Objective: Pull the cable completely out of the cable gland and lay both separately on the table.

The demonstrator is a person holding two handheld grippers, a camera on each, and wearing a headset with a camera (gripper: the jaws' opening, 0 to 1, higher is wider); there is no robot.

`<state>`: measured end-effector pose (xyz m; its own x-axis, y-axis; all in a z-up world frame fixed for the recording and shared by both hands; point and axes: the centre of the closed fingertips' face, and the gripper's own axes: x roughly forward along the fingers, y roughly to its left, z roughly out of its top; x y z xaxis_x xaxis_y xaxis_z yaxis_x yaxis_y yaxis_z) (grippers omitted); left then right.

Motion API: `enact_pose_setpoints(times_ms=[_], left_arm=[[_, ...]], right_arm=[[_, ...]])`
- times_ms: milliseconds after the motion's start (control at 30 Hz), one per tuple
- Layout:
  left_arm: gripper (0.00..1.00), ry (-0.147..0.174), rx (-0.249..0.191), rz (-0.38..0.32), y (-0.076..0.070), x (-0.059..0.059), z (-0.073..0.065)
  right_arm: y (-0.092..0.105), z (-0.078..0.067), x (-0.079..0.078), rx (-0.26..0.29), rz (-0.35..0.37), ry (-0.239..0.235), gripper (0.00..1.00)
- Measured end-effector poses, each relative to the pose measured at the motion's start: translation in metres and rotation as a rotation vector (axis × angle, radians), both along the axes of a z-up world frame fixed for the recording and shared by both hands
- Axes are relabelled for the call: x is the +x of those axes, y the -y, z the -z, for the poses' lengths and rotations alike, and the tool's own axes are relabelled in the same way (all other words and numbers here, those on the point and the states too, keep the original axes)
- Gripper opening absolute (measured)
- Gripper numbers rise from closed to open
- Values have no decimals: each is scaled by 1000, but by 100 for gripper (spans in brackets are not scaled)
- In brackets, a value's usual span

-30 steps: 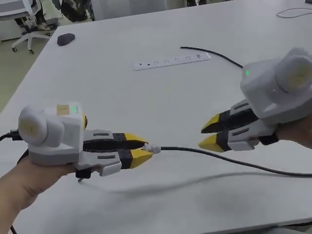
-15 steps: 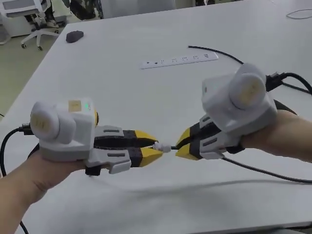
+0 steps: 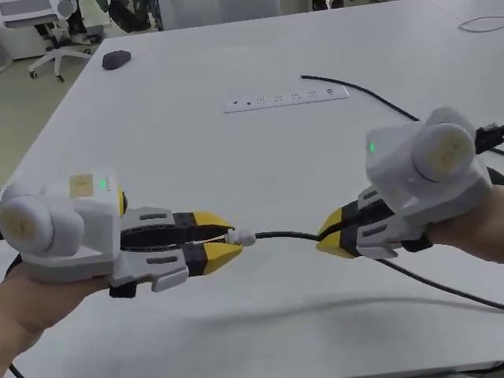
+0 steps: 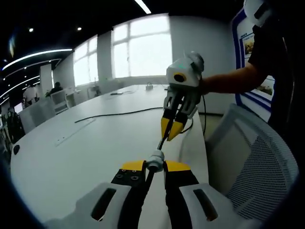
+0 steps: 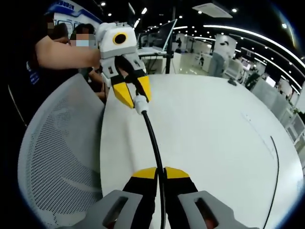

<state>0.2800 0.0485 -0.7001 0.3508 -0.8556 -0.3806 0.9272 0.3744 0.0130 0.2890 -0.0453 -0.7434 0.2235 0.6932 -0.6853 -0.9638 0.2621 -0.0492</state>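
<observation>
A small white cable gland [image 3: 240,236] sits at the yellow tips of my left gripper [image 3: 224,239], which is shut on it above the table. A black cable [image 3: 283,235] runs from the gland to my right gripper [image 3: 329,234], shut on the cable a short way off. Behind the right gripper the cable [image 3: 441,287] trails toward the table's right edge. In the left gripper view the gland [image 4: 155,160] lies between the jaws with the right gripper [image 4: 170,129] beyond. In the right gripper view the cable [image 5: 153,143] leads up to the gland [image 5: 139,102] and the left gripper [image 5: 131,98].
A white power strip [image 3: 285,99] with a black lead [image 3: 358,89] lies at the far middle of the white table [image 3: 236,150]. A dark mouse [image 3: 116,58] rests at the far left. Office chairs [image 3: 39,31] stand past the left edge. A mesh chair back [image 4: 259,167] is near the front edge.
My right gripper closed in from the right, took hold of the cable next to the gland, then drew back to the right. More cable now shows between the two grippers.
</observation>
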Motion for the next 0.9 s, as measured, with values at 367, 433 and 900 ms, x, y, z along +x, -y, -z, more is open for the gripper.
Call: enact_pose_setpoints(times_ms=[367, 433, 900], left_arm=[[15, -7, 16, -44, -19, 6, 2], [15, -10, 12, -46, -19, 7, 2], [15, -45, 20, -33, -14, 2, 14]], right_arm=[[51, 19, 9, -66, 87, -9, 0], [53, 22, 8, -68, 92, -15, 0], [54, 41, 2, -128, 84, -36, 5]])
